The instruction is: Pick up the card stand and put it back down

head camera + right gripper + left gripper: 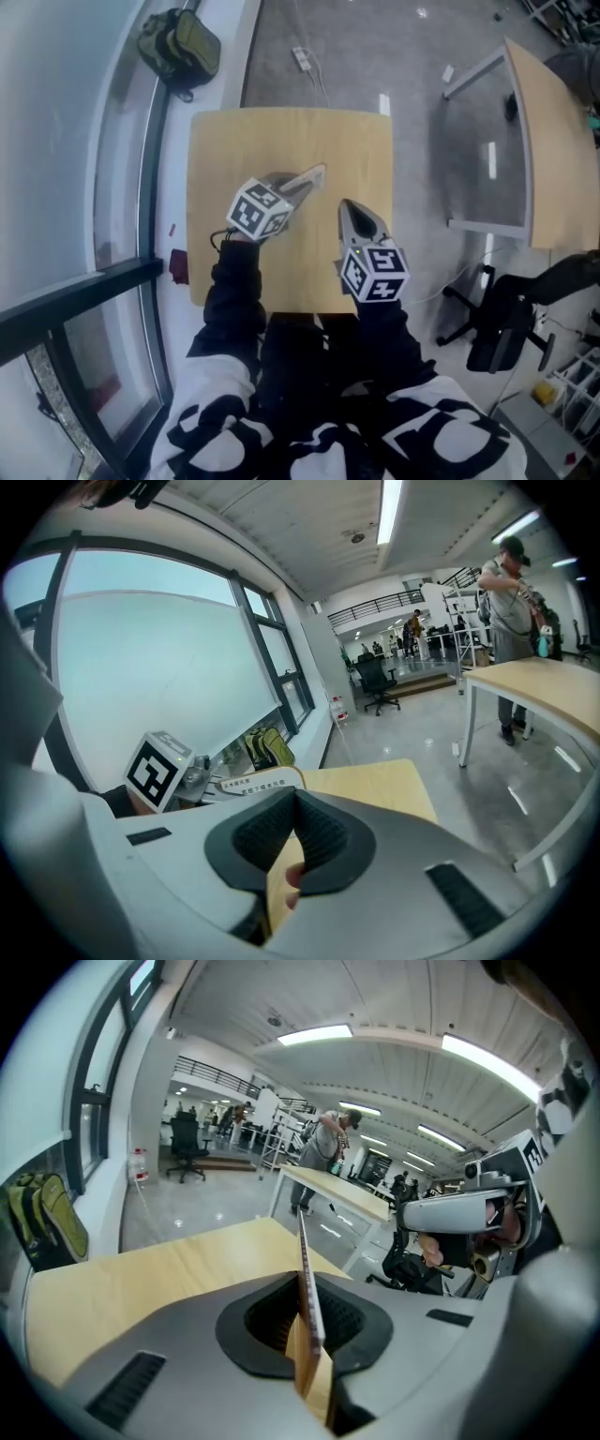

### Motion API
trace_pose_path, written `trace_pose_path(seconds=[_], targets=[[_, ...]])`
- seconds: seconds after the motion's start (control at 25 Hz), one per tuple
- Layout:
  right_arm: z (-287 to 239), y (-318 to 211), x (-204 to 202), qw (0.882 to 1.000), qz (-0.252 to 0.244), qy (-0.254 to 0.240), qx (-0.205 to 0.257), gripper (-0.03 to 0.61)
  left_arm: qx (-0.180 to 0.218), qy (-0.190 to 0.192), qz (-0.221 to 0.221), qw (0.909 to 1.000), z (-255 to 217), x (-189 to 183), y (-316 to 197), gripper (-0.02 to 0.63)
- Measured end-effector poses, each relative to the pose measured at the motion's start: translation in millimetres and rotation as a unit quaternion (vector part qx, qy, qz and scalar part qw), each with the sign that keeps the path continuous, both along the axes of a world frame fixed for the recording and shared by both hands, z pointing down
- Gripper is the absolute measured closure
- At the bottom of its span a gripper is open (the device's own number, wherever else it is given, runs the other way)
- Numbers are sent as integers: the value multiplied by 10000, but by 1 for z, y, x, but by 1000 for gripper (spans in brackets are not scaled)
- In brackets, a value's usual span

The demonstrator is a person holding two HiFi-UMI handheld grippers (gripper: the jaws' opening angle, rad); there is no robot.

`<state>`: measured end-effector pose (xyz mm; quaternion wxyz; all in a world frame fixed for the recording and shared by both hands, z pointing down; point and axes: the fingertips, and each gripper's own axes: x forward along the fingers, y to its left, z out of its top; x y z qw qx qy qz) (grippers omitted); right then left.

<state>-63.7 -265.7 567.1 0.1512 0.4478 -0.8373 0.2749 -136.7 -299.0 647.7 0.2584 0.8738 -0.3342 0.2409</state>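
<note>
Your left hand-held gripper (306, 1340) is clamped on the card stand (308, 1274), with the pads pressing on both faces of the thin upright panel. From the head view the stand seems to hang just clear of the tabletop (230, 150), over its middle and a little toward the far edge. I judge the pick-up half of the job done. What is left for you is to lower it, set it flat on the wood and let go.

Your right hand-held gripper (348, 208) has its jaws together with nothing in them. It hovers just beside the left one and takes no part in the hold.

The stand is a slim, stiff sheet, seen almost edge-on between the left jaws. Its lower part is pale and wood-coloured, and it has a darker thin edge. From the right gripper view its broad face shows light, with rounded top corners and a line of small print that I cannot read. The jaw pads are black and ribbed, set in smooth grey shells. The tabletop is a light wood-grain square with rounded corners, matte and flat
</note>
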Motion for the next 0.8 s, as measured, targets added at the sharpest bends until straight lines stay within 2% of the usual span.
trace_pose_path(seconds=[0.12,0.24,0.48,0.64,0.8], targets=[[-10,2,10,9998,145,-127,55,557,-67,-159,-633,9978,-19,-10,11,589],[-29,-2,13,9993,178,-268,190,557,-102,-293,-1259,9916,-40,-18,26,589],[-77,7,-2,9964,-57,-509,674,557,303,-193,-1995,9792,-92,-27,50,589],[-100,14,-8,9935,-221,-584,949,557,767,-58,-2685,9602,-128,-32,53,589],[-122,19,-11,9903,-316,-658,1186,557,1384,-11,-3172,9382,-163,-34,56,589]])
